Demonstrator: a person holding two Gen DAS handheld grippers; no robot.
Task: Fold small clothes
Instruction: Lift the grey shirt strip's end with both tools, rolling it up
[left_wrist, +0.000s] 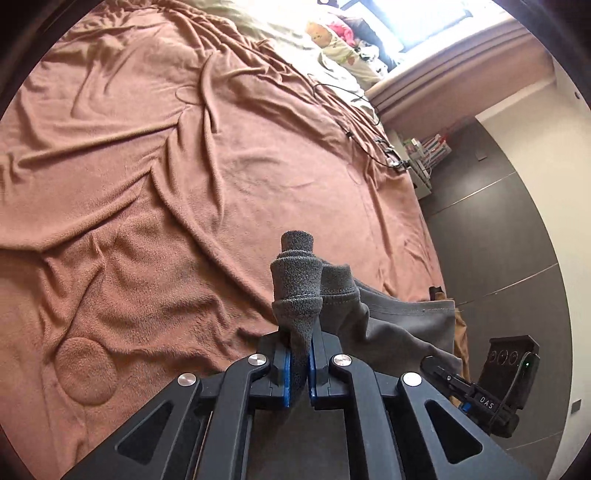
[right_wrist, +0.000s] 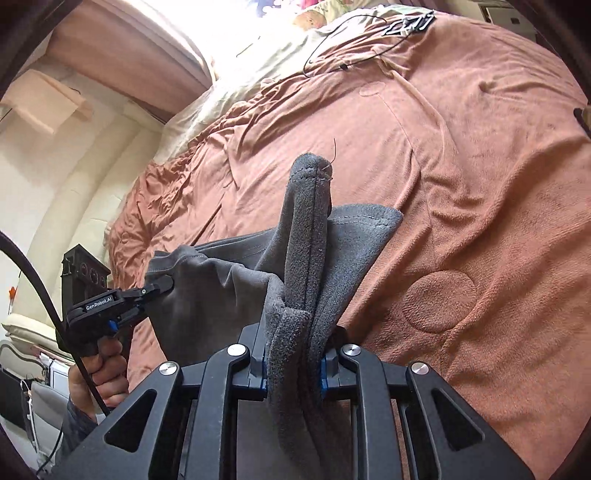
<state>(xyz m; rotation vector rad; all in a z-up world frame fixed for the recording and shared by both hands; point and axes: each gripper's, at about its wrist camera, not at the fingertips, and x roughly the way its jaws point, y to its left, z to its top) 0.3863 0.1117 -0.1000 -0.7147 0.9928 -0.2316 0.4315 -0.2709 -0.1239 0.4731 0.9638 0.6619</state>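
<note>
In the left wrist view, the left gripper (left_wrist: 300, 363) was clamped on a bunched fold of the grey garment (left_wrist: 402, 325), which hung above the wrinkled brown blanket (left_wrist: 155, 155); the right gripper (left_wrist: 443, 373) held its far edge. In the right wrist view, the right gripper (right_wrist: 293, 369) pinched a thick grey hem, the cloth stretching across to the left gripper (right_wrist: 162, 284), gripped by a hand (right_wrist: 105, 373).
</note>
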